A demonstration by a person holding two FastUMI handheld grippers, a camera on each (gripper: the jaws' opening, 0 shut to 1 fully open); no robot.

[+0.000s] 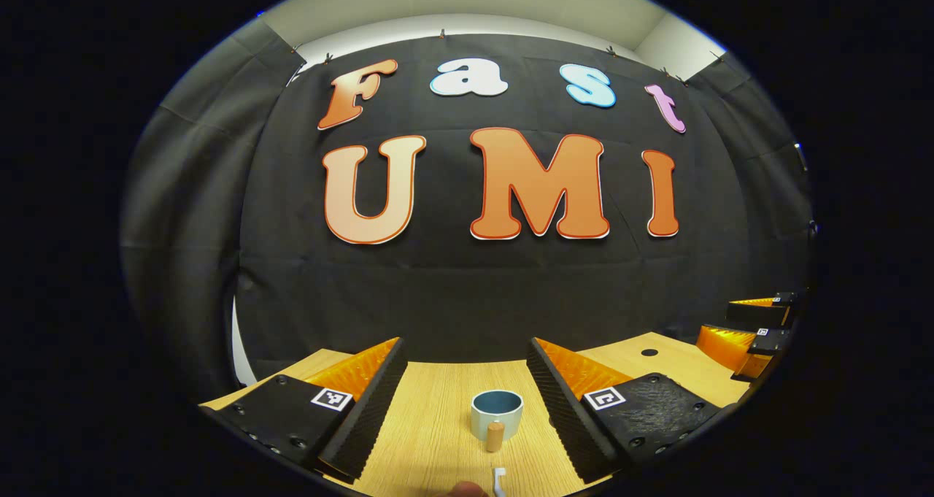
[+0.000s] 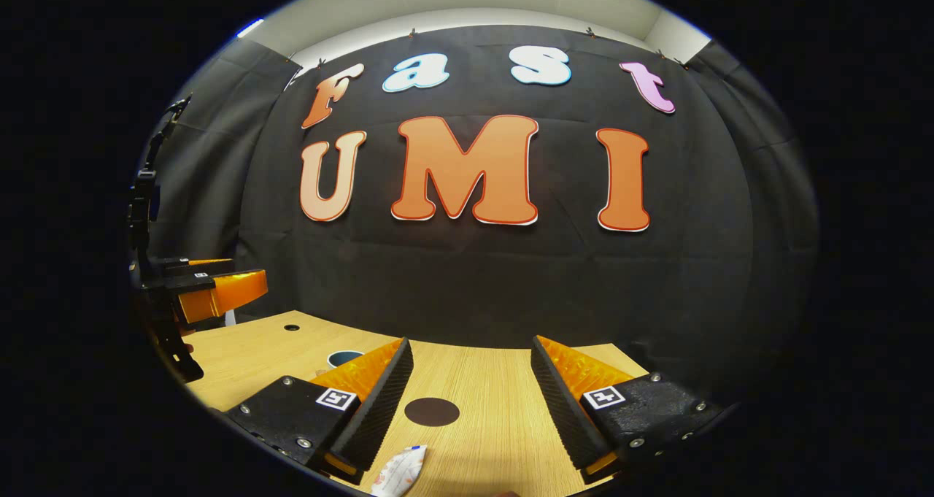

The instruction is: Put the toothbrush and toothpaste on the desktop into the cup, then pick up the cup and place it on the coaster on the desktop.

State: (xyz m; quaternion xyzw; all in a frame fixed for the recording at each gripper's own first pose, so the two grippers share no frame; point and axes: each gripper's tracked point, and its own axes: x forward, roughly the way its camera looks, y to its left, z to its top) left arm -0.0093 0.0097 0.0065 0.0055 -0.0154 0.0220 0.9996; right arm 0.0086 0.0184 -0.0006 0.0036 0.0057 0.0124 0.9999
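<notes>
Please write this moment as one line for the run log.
left gripper open above cup | right gripper open above coaster | toothpaste on desktop

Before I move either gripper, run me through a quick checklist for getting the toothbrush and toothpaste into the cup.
1. Left gripper open with nothing between its fingers: ok.
2. Right gripper open with nothing between its fingers: ok.
3. Cup upright on the desktop, mouth open, ahead of the left gripper: ok.
4. Toothbrush located: ok, its white end shows at the bottom of the left gripper view, nearer than the cup; its full lie cannot be told.
5. Toothpaste located: ok, it lies on the desktop near the right gripper's left finger, partly cut off.
6. Coaster free: ok, the dark round coaster lies bare ahead of the right gripper.
</notes>
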